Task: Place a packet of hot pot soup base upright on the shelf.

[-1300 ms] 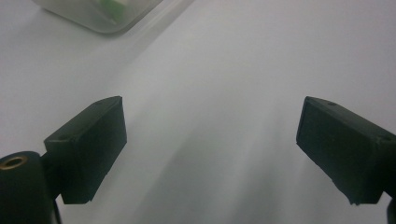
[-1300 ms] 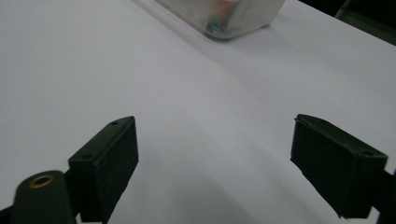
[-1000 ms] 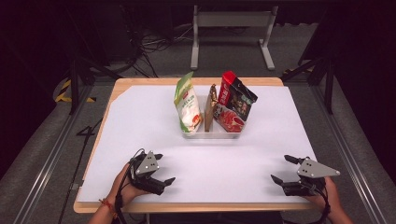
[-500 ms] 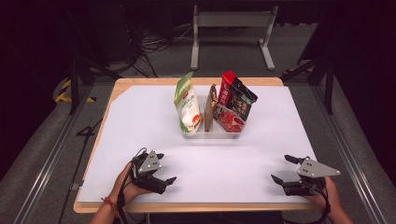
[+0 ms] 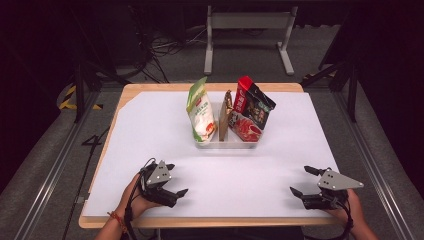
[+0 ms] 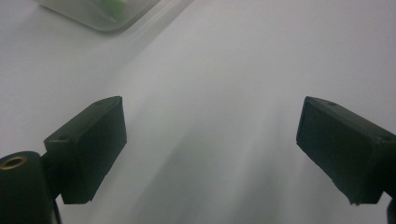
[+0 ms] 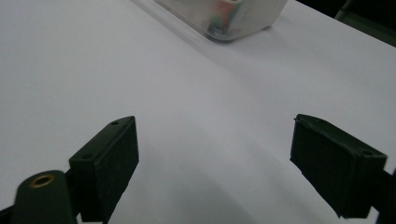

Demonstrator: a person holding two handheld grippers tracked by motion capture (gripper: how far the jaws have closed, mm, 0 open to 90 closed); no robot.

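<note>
Both claws are held spread and empty over the tabletop (image 5: 150, 135): left claw (image 5: 176, 179), right claw (image 5: 301, 181), tray (image 5: 227, 145) well ahead between them.

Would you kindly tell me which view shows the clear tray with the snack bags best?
The high view: the whole tray stands mid-table with its bags upright. The left gripper view catches just a blurred corner at the top edge; the right gripper view shows one end, contents unclear.

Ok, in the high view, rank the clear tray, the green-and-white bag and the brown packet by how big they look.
1. clear tray
2. green-and-white bag
3. brown packet, seen edge-on and partly hidden, so its true size is unsure.
</note>
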